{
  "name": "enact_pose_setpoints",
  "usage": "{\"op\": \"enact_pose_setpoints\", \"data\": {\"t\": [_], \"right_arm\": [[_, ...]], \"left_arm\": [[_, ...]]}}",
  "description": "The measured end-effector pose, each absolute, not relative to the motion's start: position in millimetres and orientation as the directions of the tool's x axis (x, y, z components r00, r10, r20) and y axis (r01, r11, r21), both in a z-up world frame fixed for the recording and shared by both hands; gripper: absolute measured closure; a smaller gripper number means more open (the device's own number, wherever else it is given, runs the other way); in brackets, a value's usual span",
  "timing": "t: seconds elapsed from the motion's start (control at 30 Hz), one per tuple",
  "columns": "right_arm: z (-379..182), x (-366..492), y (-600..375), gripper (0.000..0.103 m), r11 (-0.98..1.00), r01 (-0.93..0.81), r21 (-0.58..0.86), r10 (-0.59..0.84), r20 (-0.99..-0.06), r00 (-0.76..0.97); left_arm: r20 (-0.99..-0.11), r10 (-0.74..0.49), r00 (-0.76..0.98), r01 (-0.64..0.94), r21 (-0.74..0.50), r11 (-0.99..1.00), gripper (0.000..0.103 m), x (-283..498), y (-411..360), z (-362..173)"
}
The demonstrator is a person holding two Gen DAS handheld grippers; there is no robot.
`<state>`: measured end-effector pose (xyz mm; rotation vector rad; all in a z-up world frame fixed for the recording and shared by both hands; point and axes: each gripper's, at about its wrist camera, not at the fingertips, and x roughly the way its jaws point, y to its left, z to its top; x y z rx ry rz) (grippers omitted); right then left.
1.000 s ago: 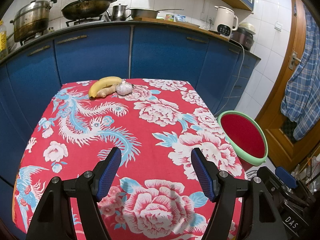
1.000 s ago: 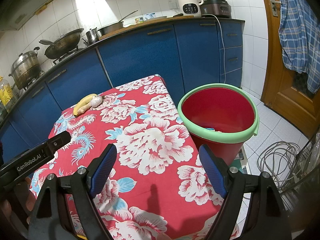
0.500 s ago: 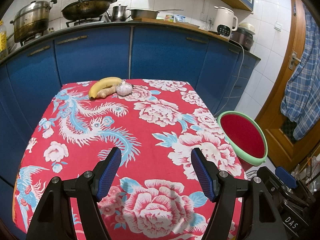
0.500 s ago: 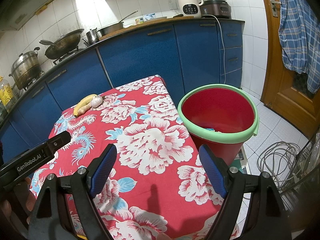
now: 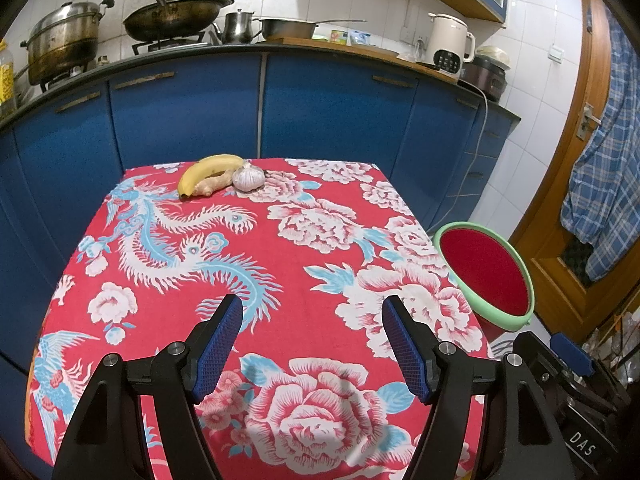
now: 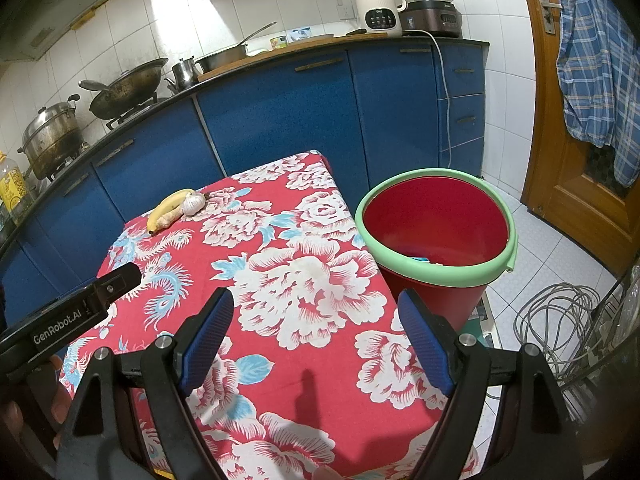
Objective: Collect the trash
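Observation:
A red bucket with a green rim (image 6: 436,236) stands on the floor right of the table; it also shows in the left wrist view (image 5: 486,272). Some scraps lie at its bottom (image 6: 424,260). A banana (image 5: 208,170), a piece of ginger (image 5: 212,184) and a garlic bulb (image 5: 248,178) lie together at the table's far edge, and show in the right wrist view (image 6: 168,210). My left gripper (image 5: 312,320) is open and empty above the near part of the table. My right gripper (image 6: 316,316) is open and empty above the table's near right part.
The table has a red flowered cloth (image 5: 280,248). Blue cabinets (image 5: 320,112) with pots, a wok and a kettle stand behind it. A wooden door with a plaid shirt (image 6: 592,60) is at the right. Coiled cable (image 6: 560,320) lies on the floor.

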<state>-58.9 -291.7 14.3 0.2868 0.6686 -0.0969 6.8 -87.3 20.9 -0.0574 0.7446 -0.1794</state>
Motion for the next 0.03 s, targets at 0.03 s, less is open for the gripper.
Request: {"op": "enact_pose_setpoints", "data": {"t": [0.03], "right_arm": [[14.5,-58.5,-291.8,0.019,0.956,0.181,0.231,0.002,-0.624,0.781]], "left_arm": [[-0.670,-0.182,0.720,0.142,-0.114,0.983,0.029,7.3,-87.6,21.3]]}}
